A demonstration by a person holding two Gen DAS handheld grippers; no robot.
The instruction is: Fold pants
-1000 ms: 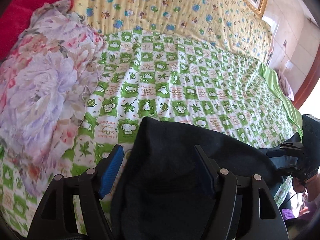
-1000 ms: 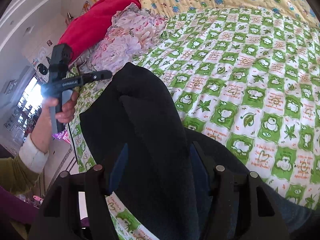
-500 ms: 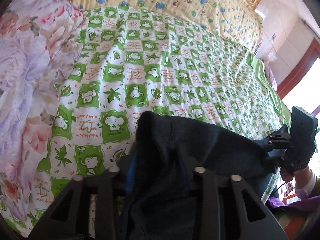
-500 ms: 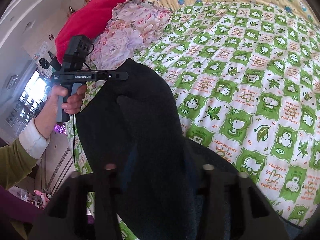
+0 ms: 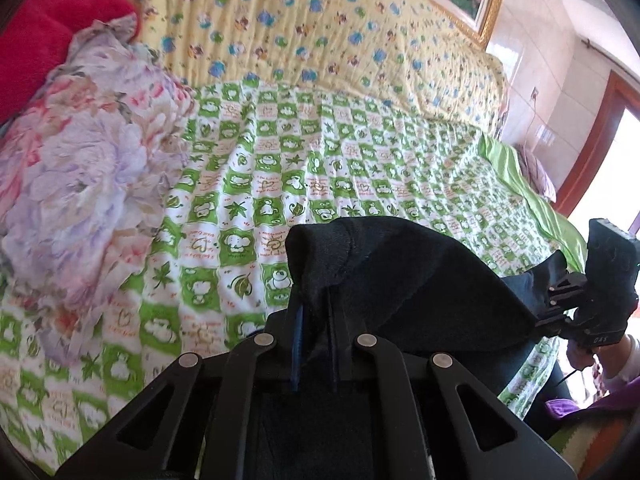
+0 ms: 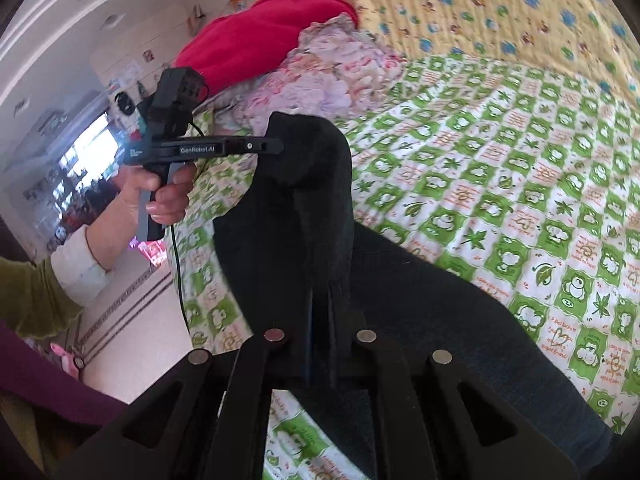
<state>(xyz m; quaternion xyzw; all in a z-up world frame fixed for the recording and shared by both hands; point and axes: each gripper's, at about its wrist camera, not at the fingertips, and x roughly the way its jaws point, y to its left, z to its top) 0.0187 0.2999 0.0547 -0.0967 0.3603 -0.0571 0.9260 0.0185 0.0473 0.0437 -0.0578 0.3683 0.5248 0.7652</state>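
Observation:
Dark navy pants (image 5: 400, 272) hang lifted over the bed's near edge, stretched between both grippers. In the left wrist view my left gripper (image 5: 314, 312) has its jaws closing tight on a bunched edge of the fabric, which sits between the blue pads. The right gripper (image 5: 557, 292) shows at the far right, pinching the other end. In the right wrist view my right gripper (image 6: 320, 304) is closing on the pants (image 6: 304, 200), fabric pressed between its pads. The left gripper (image 6: 274, 146), held by a hand (image 6: 160, 192), bites the raised corner.
A green-and-white checked quilt (image 5: 320, 168) covers the bed. A crumpled floral blanket (image 5: 80, 168) and a red blanket (image 5: 48, 32) lie at the left, with a yellow patterned quilt (image 5: 320, 28) along the back. Tiled floor (image 6: 132, 320) lies beside the bed.
Both grippers went from wide apart around the pants' edge to pinched on the fabric. Both then rose a little, lifting the edge off the quilt.

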